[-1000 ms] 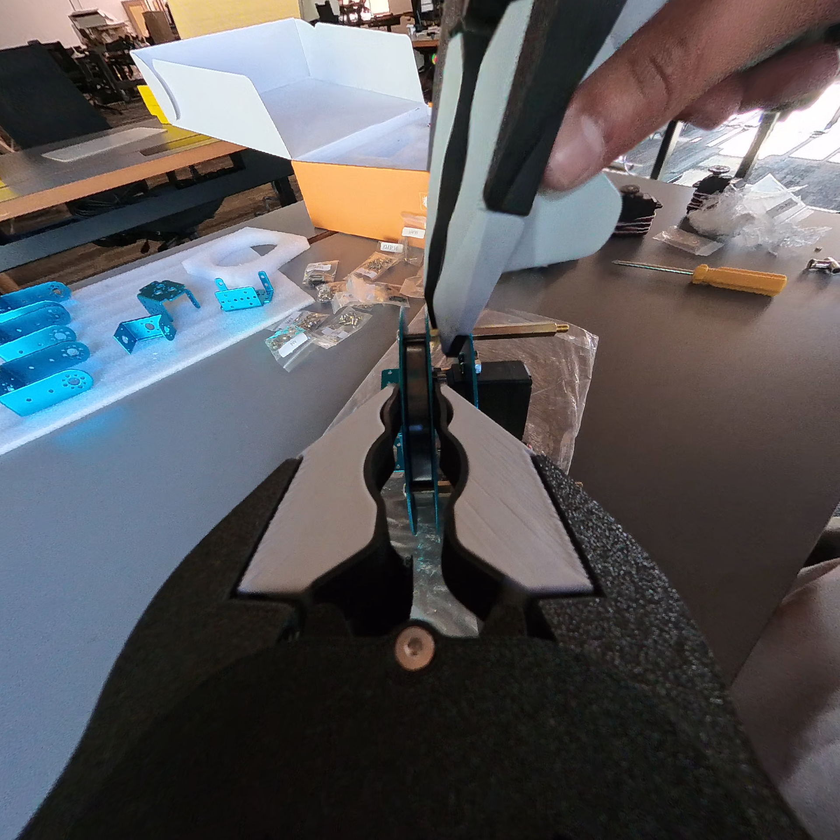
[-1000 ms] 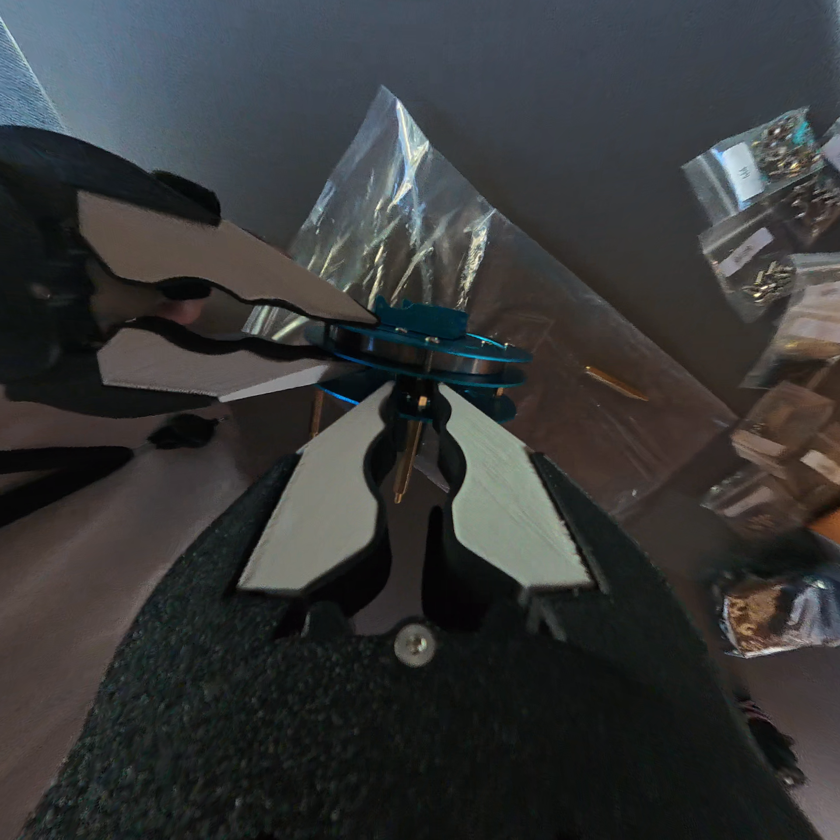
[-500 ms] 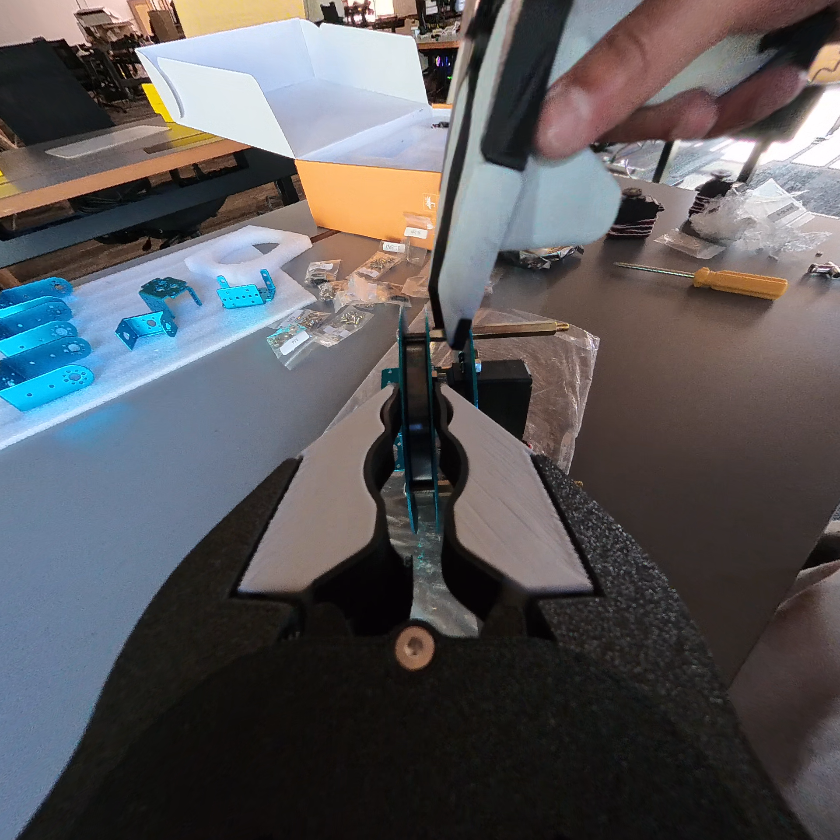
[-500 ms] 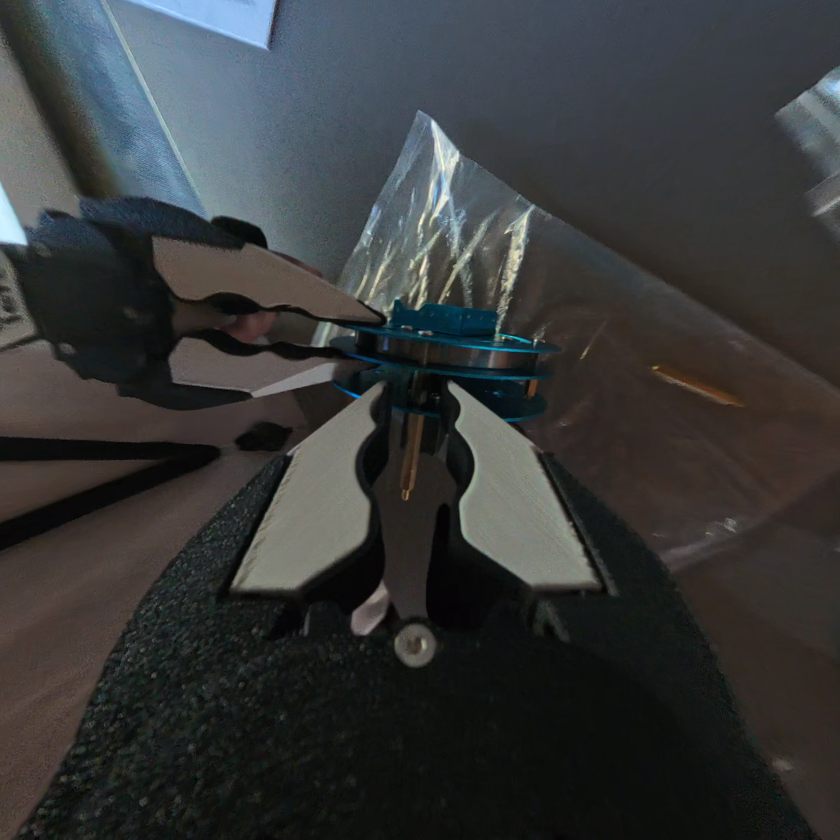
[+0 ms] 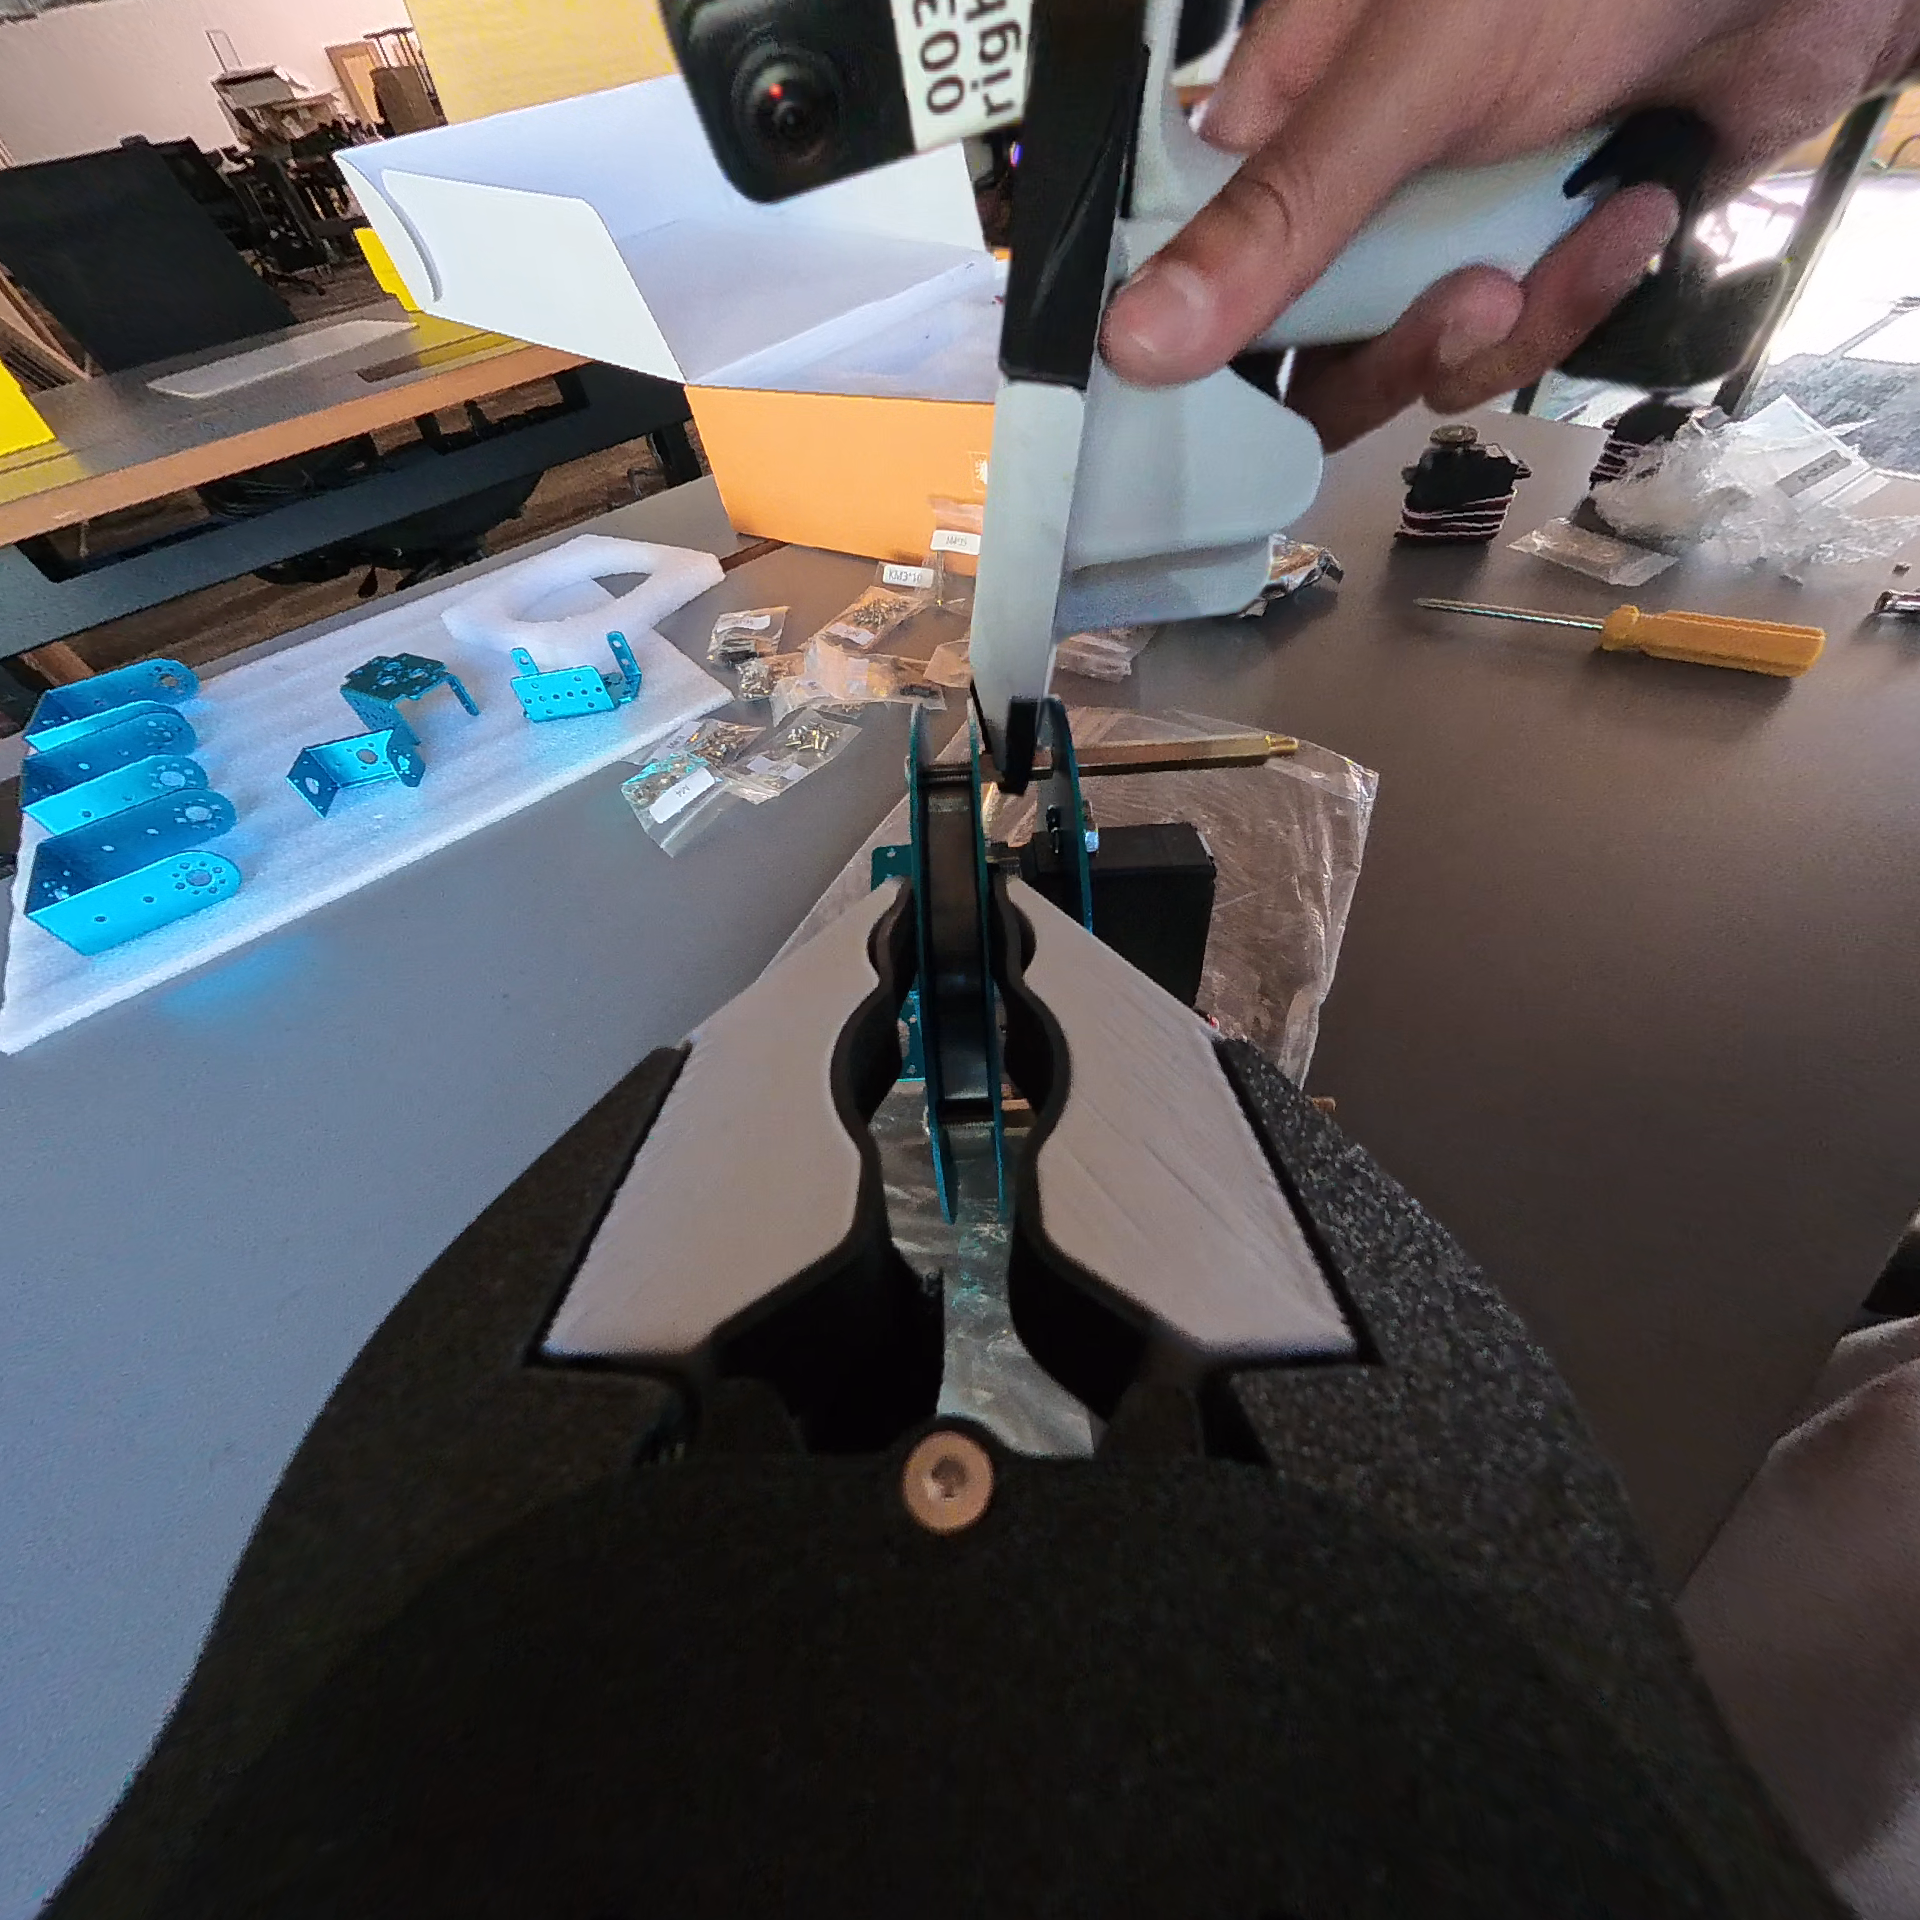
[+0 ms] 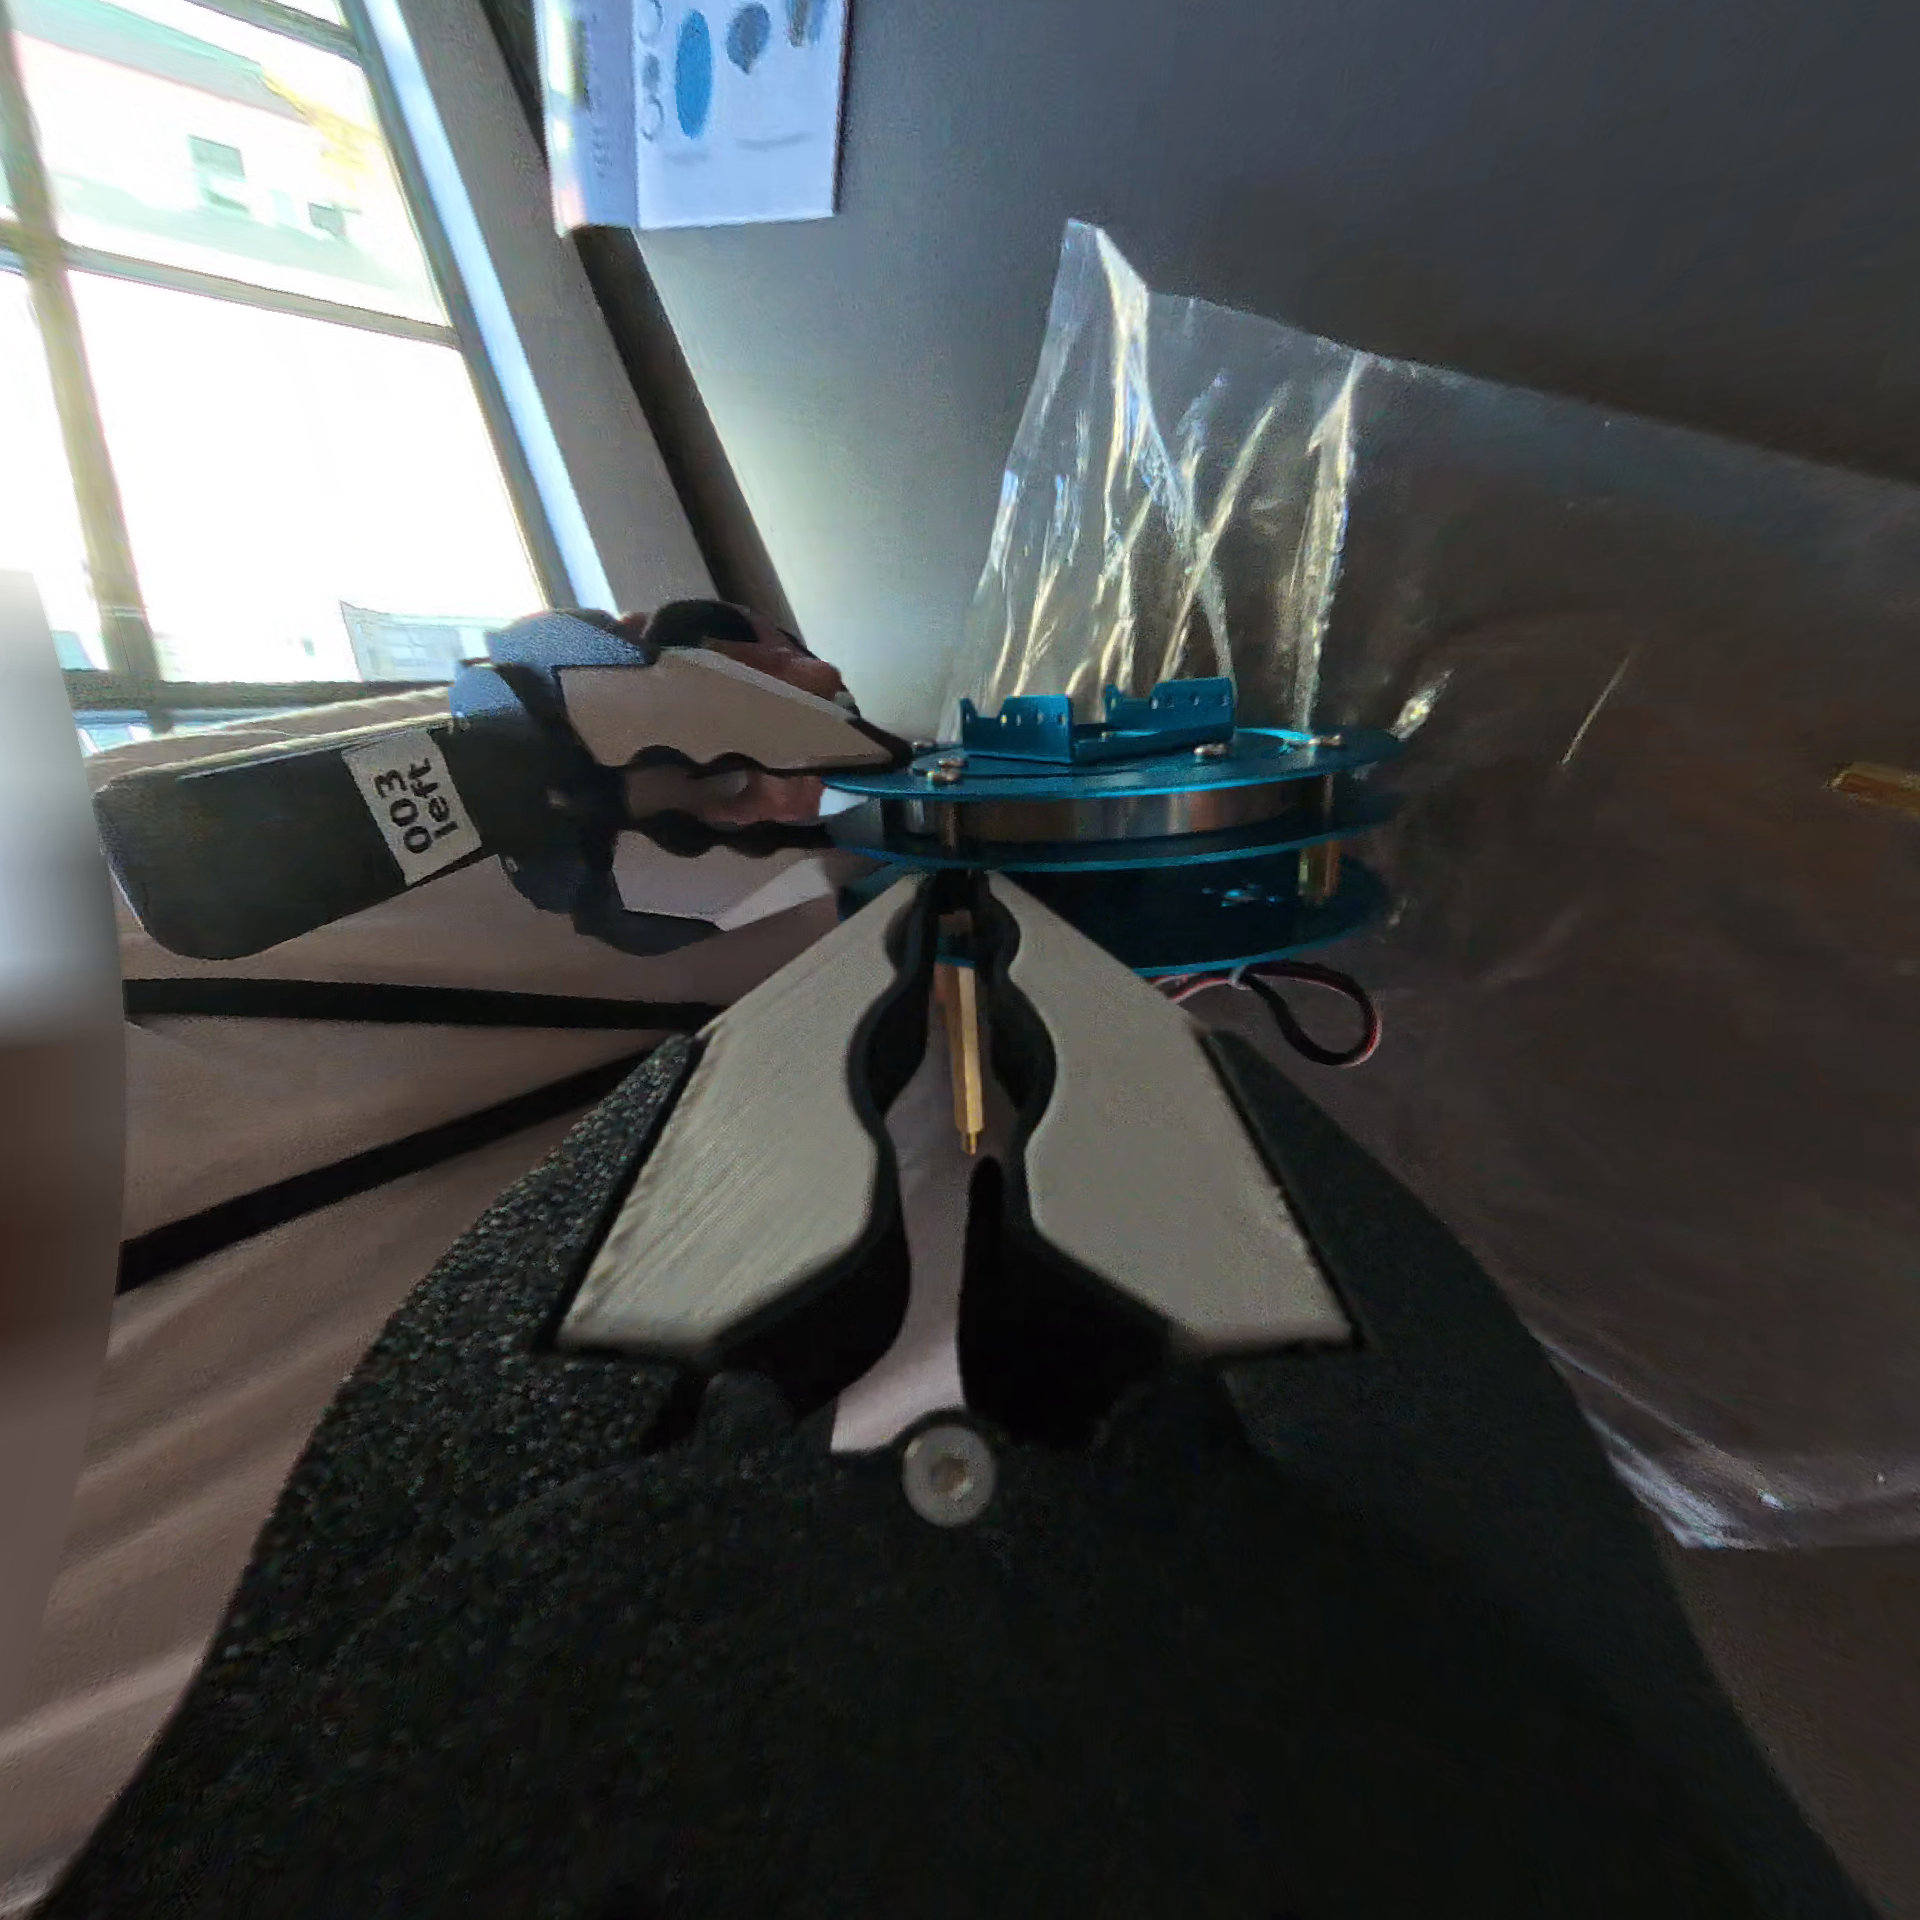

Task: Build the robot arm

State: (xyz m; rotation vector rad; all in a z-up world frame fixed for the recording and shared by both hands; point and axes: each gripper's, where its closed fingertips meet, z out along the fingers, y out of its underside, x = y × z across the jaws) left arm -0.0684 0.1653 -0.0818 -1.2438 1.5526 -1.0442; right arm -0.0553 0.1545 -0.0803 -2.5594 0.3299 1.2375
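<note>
Two tongs worked one blue disc assembly held above the tabletop: the left tongs were clamped across its stacked plates, while the right tongs were closed on a brass standoff beneath it.

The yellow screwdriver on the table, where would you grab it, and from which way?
Probably the yellow handle of the screwdriver, from above. It lies flat on the dark table with bare table all around it, so a hand-held gripper could straddle it across its width. The handle is much thicker than the thin metal shaft, which gives the fingers more to press on.
</note>
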